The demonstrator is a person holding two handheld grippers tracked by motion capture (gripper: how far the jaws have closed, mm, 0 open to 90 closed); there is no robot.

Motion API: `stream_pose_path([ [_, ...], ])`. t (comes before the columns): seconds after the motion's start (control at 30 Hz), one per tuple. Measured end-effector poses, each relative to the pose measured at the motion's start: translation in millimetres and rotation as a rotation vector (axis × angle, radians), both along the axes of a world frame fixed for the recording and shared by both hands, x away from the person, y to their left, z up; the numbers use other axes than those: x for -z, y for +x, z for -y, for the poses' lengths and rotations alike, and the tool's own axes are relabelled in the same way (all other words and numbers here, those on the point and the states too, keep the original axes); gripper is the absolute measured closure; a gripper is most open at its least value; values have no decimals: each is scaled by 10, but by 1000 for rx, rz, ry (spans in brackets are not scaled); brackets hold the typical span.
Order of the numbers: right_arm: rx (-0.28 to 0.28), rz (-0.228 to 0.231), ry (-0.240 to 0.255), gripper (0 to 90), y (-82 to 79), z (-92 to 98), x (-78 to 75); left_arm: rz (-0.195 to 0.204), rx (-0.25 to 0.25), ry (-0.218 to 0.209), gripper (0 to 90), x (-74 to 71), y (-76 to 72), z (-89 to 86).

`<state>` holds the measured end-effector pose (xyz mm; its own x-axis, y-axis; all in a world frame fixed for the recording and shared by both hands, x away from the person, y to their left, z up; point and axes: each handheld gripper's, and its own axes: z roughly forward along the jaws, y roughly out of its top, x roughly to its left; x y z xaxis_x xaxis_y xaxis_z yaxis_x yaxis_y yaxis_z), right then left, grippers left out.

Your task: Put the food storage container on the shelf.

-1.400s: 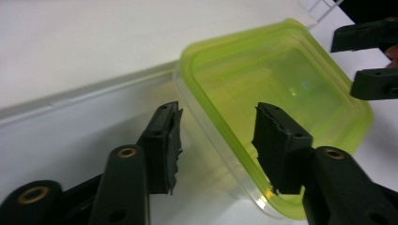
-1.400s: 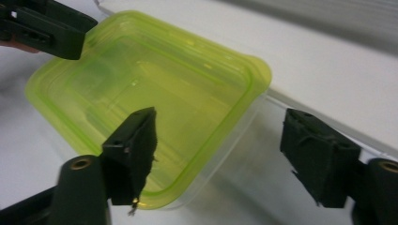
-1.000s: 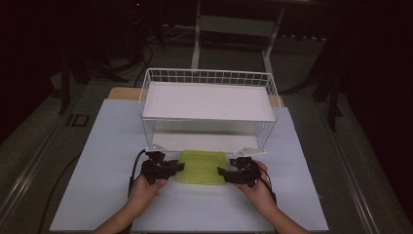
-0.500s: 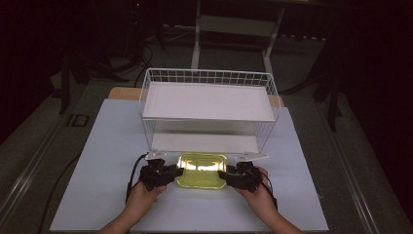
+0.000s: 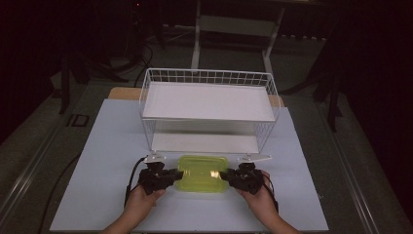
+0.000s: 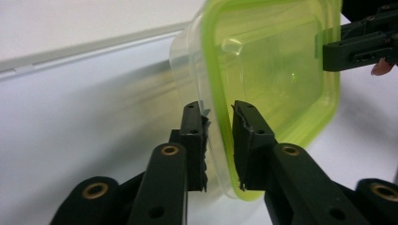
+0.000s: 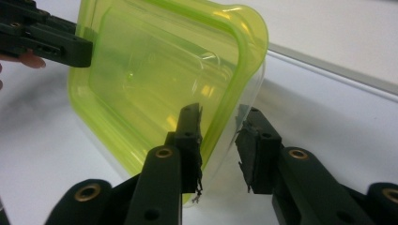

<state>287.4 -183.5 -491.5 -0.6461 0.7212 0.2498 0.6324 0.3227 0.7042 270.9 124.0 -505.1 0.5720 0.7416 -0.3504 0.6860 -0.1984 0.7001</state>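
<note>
A clear plastic container with a yellow-green lid [image 5: 202, 173] sits low over the white table, just in front of the wire rack. My left gripper [image 5: 174, 176] is shut on its left edge and my right gripper [image 5: 225, 175] is shut on its right edge. In the left gripper view the container [image 6: 267, 61] has its lid rim pinched between my left gripper's [image 6: 218, 110] jaws, with the right gripper [image 6: 328, 49] on the far rim. In the right gripper view the container [image 7: 155, 79] has its rim and clear wall between my right gripper's [image 7: 220, 115] jaws, with the left gripper [image 7: 87, 49] clamped opposite.
A white two-level wire rack [image 5: 209, 102] stands at the back of the white table [image 5: 107, 146], its lower shelf opening facing the container. Table edges lie to the left, right and front. The floor beyond is dark, with cables and stand legs.
The container, held by both grippers, has shifted slightly toward the person. A bright glare on its lid half a second ago has faded.
</note>
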Motion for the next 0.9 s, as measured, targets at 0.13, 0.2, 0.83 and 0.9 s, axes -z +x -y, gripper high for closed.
stream_pose_path([
  [0.13,21,5,2,761,-54,-10,-5,0,-7,-10,790,10,-44,4],
  [0.2,30,3,5,763,-55,0,-5,1,-9,-9,797,12,-55,17],
  [0.83,84,108,53,784,47,88,-420,65,-9,-97,800,-296,135,46],
  [0.9,91,116,59,784,76,90,-455,69,-12,-109,801,-334,173,43],
])
